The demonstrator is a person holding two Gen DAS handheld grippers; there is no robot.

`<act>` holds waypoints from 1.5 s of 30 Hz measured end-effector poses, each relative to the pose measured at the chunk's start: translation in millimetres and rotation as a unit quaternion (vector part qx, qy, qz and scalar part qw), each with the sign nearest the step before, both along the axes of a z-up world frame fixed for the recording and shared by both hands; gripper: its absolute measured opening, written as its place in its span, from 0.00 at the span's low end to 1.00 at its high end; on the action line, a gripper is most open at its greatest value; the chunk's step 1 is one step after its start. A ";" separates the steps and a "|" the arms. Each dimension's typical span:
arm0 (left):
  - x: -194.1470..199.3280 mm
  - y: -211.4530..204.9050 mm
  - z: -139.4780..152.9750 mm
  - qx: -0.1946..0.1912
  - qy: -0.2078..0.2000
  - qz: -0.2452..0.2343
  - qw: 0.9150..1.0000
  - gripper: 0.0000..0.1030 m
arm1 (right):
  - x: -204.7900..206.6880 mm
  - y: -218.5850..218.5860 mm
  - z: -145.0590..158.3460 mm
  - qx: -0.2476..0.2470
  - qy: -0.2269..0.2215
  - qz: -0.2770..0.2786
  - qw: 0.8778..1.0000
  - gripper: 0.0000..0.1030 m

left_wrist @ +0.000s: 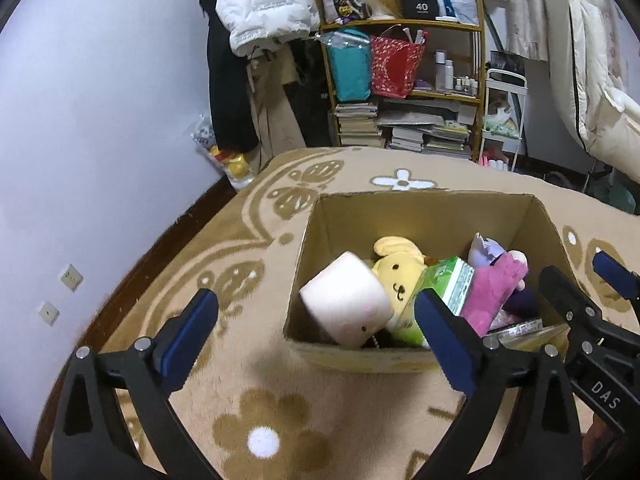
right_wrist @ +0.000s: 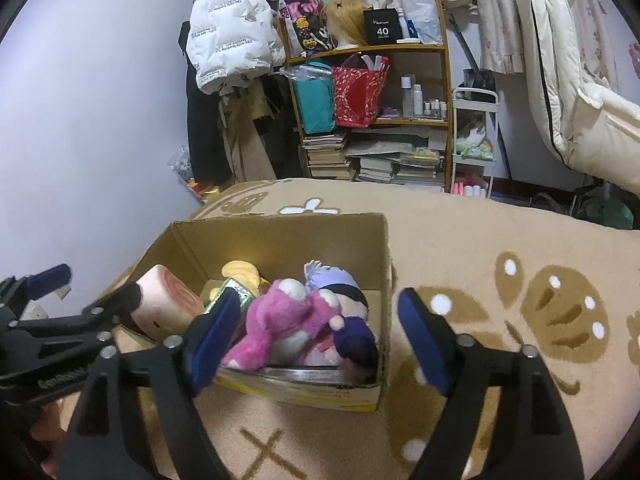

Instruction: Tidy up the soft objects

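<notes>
An open cardboard box (left_wrist: 316, 248) (right_wrist: 382, 264) stands on the patterned rug. Inside lie a pale pink marshmallow plush (left_wrist: 346, 300) (right_wrist: 168, 306), a yellow dog plush (left_wrist: 398, 270) (right_wrist: 242, 272), a green tissue pack (left_wrist: 450, 280) (right_wrist: 232, 292), a pink plush (left_wrist: 494, 288) (right_wrist: 284, 320) and a purple-haired doll (right_wrist: 344, 292). My left gripper (left_wrist: 316, 332) is open and empty above the box's near left corner. My right gripper (right_wrist: 316, 340) is open and empty above the box's near edge. Each gripper shows at the edge of the other's view.
The beige rug (left_wrist: 260, 400) (right_wrist: 520, 320) with brown flowers surrounds the box. Behind it stand a wooden shelf (left_wrist: 404, 80) (right_wrist: 372, 100) with bags and books, hanging coats (left_wrist: 260, 4), a white cart (right_wrist: 476, 140) and bedding (right_wrist: 580, 80) at right. A wall (left_wrist: 100, 120) lies left.
</notes>
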State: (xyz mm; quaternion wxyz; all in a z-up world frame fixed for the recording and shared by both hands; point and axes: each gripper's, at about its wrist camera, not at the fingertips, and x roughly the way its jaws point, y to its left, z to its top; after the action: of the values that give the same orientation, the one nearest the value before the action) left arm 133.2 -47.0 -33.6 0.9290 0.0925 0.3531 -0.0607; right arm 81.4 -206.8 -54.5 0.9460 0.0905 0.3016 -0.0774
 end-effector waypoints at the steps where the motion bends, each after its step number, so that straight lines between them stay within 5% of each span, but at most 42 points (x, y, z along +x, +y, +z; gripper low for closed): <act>1: -1.0 3.4 0.6 -0.007 0.002 0.003 1.000 0.95 | -1.0 -0.2 0.0 -0.004 0.001 -0.002 1.000 0.88; 11: -17.7 18.6 7.9 -0.012 -0.003 0.009 1.000 1.00 | -14.3 -4.1 4.3 0.007 0.002 -0.003 1.000 0.98; 24: -51.9 16.4 23.8 0.028 -0.036 -0.018 0.999 1.00 | -36.5 6.7 12.3 0.005 -0.001 0.008 1.000 0.99; 45: -107.4 36.8 49.6 0.022 -0.061 -0.020 0.998 1.00 | -89.7 17.4 43.4 -0.001 -0.030 0.026 0.999 0.99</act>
State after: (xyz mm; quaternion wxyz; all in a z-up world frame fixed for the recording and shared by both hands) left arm 25.9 -10.2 16.0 0.9452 0.1238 0.2949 -0.0655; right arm -8.3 -189.4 -11.2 0.9564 0.0837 0.2751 -0.0508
